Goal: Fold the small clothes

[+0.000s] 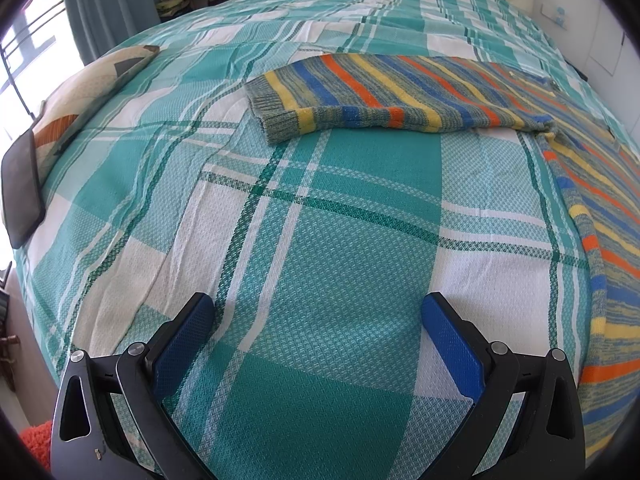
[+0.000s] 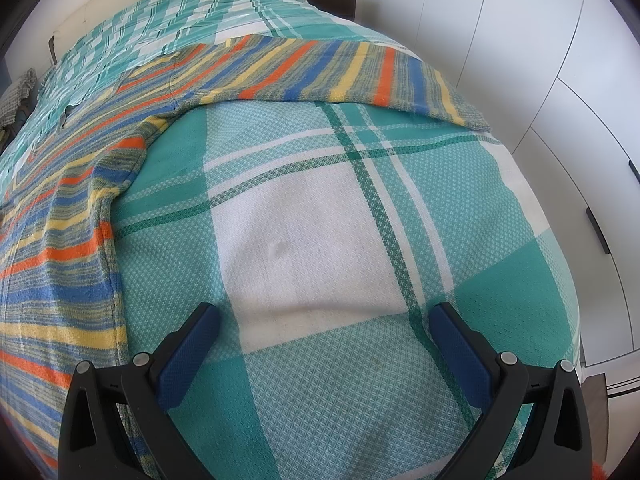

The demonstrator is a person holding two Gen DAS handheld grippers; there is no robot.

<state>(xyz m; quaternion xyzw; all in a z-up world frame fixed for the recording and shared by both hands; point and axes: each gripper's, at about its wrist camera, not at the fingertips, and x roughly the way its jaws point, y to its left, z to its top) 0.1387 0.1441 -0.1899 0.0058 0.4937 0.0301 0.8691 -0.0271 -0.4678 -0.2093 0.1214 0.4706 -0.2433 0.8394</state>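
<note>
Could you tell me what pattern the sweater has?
The sweater has orange, yellow and blue stripes on mottled grey-green knit, clearest in the left wrist view.

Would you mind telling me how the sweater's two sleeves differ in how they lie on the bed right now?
The left sleeve lies straight out, its grey cuff fully on the bedspread. The right sleeve also stretches out, but its cuff ends near the bed's edge by the wardrobe. Both are flat, unfolded, with matching orange, yellow and blue stripes. Neither the left gripper nor the right gripper touches them.

From my left wrist cam the striped sweater [image 1: 400,96] runs off the right edge, so I can't see its hem. The dark tablet-looking thing [image 1: 22,188] is cut off too.
</note>
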